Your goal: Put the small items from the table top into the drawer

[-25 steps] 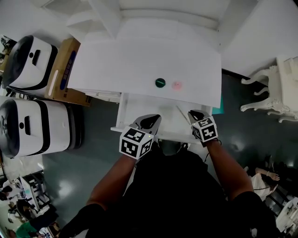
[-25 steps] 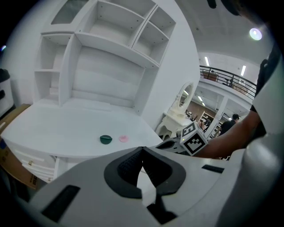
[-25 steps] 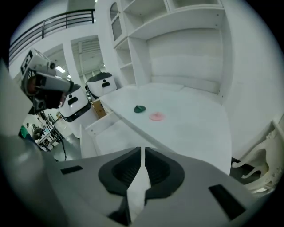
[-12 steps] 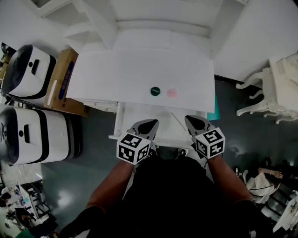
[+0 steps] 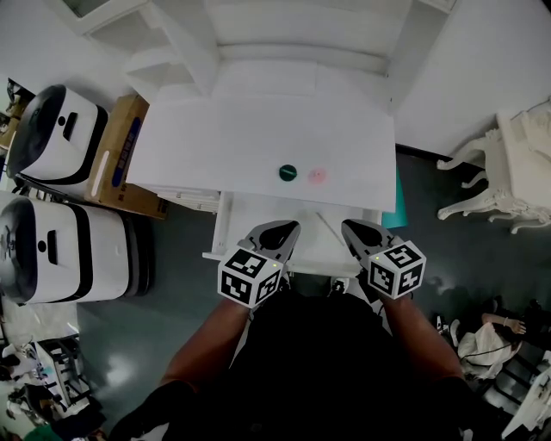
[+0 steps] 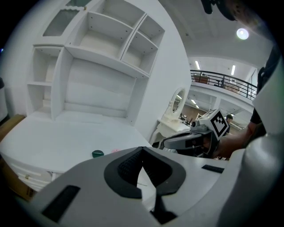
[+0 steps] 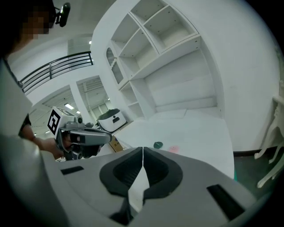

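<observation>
Railing (image 6: 224, 80) beyond right gripper (image 6: 163, 144), unseen overhead

Two small items (image 5: 287, 172) (image 5: 318, 176), two hand-held grippers (image 5: 277, 231) (image 5: 361, 232), one drawer (image 5: 255, 212)

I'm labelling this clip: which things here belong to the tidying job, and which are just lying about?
Job: green round item, pink item, table top, open drawer, left gripper, right gripper.
Lying about: cardboard box, white machines, ornate chair, shelves.
</observation>
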Demonstrator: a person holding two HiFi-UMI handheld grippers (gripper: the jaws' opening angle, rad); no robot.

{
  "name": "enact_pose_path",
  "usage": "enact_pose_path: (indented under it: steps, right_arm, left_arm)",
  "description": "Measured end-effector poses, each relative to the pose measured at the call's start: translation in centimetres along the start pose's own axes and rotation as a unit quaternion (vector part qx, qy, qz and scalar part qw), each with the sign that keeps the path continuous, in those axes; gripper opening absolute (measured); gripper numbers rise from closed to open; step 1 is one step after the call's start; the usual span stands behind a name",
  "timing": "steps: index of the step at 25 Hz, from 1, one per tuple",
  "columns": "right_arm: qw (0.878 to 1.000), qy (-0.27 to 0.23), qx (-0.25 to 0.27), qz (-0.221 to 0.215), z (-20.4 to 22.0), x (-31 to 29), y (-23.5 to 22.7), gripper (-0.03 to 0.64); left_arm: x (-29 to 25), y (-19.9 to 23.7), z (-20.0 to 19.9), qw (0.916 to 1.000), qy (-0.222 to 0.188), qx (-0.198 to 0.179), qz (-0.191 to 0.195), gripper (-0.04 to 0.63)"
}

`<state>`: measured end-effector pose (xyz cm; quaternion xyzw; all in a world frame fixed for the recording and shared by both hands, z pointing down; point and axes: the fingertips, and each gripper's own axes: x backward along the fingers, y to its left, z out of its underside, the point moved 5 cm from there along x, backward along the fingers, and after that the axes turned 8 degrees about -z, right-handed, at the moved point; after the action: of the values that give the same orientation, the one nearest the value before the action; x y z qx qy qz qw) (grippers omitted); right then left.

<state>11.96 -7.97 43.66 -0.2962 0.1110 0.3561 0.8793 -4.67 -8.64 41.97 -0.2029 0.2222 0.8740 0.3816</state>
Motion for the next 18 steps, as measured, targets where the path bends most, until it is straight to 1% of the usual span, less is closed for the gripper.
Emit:
enact_pose_path:
  steps: [5,9,18]
  right_arm:
    - [1.0,0.0,0.024,0.013,-0.07,0.33,-0.07,0.028]
    - [0.999,0.007,0.034,0.015,0.34,0.43,-0.04,0.028]
    - [1.0,0.01,0.023,0.004,0.79,0.33,0.19,0.028]
  left_arm:
    - [0.0,-0.35,-0.12,1.0,-0.003,-0.004,-0.001,0.003]
    - [-0.08,-0.59,-0.42,0.9999,-0.005,-0.01,-0.002,0.003]
    - [0.15,-0.82,-0.04,0.9998,0.001,-0.018,-0.006,0.003]
